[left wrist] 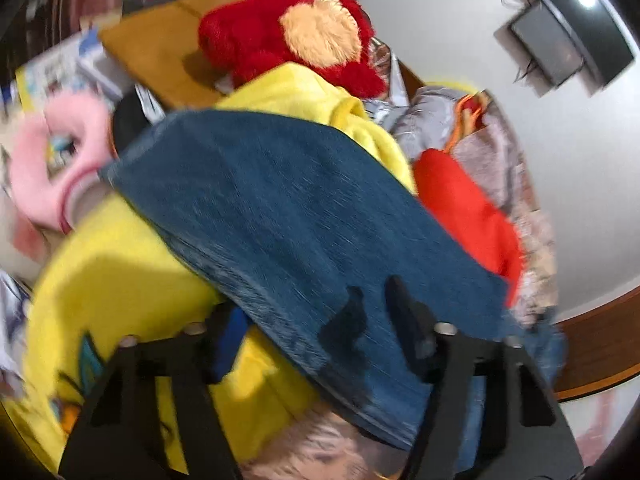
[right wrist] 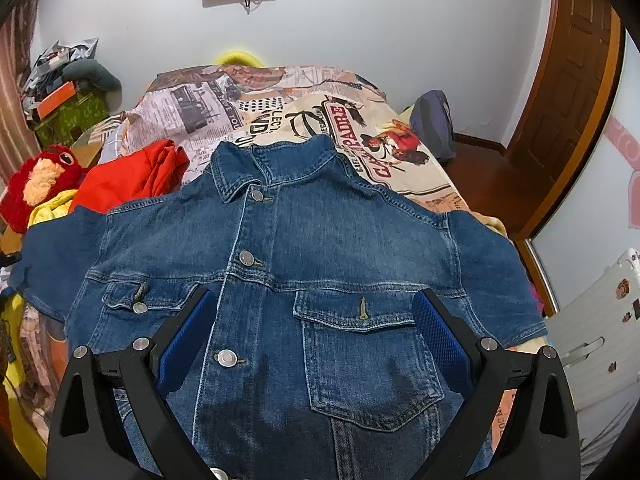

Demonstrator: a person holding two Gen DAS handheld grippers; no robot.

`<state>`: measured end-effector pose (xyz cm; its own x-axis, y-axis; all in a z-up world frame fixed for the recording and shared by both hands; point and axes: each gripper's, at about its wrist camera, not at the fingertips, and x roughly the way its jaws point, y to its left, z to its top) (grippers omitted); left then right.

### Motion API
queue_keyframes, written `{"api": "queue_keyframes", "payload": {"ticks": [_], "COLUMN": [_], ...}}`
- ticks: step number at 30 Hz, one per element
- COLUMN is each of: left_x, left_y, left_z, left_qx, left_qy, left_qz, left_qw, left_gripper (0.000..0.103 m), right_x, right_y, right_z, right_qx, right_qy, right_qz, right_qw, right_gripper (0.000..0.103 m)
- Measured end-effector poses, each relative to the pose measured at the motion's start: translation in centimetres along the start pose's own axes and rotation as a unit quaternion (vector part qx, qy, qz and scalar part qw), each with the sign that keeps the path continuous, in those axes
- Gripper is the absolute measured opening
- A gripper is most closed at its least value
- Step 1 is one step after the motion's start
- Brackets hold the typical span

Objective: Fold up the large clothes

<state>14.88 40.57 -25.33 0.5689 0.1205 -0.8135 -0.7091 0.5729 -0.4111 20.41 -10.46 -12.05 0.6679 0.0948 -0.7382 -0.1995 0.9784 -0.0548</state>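
Denim jacket (right wrist: 304,264) flat on bed (right wrist: 416,168), buttons up, only right view shows; left view blurred, left gripper (left wrist: 304,344) part-closed around sleeve edge; right gripper (right wrist: 316,332) spread above chest, holding nothing

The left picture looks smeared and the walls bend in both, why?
Left wrist view: motion blur streaks the denim jacket and the red plush toy. Right wrist view: sharp, stitching on the jacket is crisp. Both: a fisheye lens curves the door frame.

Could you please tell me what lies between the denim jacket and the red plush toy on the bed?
In the right wrist view, a crumpled red garment lies between the denim jacket and the red plush toy, with a yellow cloth beside it.
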Motion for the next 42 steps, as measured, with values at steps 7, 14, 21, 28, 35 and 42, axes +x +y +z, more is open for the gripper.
{"api": "queue_keyframes", "payload": {"ticks": [7, 14, 21, 28, 35, 42], "left_x": [-2.3, -8.7, -14.1, -11.6, -4.6, -2.0], "left_y": [-2.9, -10.4, -22.4, -33.0, -37.6, -36.2], "left_z": [0.6, 0.9, -2.7, -11.2, -21.5, -26.4], "left_qx": [0.080, 0.137, 0.253, 0.372, 0.460, 0.497], "left_qy": [-0.037, -0.109, -0.165, -0.110, 0.012, 0.102], "left_qz": [0.067, 0.003, -0.061, -0.105, -0.087, -0.084], "left_qw": [0.9939, 0.9845, 0.9513, 0.9158, 0.8835, 0.8577], "left_gripper": [0.011, 0.005, 0.004, 0.004, 0.004, 0.030], "right_x": [-1.6, -3.0, -4.0, -4.0, -3.2, -2.3], "right_y": [-0.7, -2.4, -3.8, -6.0, -8.1, -9.4], "right_z": [0.4, 0.5, 0.6, 0.0, -0.7, -1.6], "right_qx": [0.007, 0.035, 0.043, 0.062, 0.055, 0.047], "right_qy": [-0.022, -0.042, -0.063, -0.065, -0.054, -0.029], "right_qz": [-0.005, 0.008, 0.017, 0.031, 0.017, 0.006], "right_qw": [1.000, 0.998, 0.997, 0.995, 0.997, 0.998], "right_gripper": [0.098, 0.098, 0.098, 0.098, 0.098, 0.098]}}
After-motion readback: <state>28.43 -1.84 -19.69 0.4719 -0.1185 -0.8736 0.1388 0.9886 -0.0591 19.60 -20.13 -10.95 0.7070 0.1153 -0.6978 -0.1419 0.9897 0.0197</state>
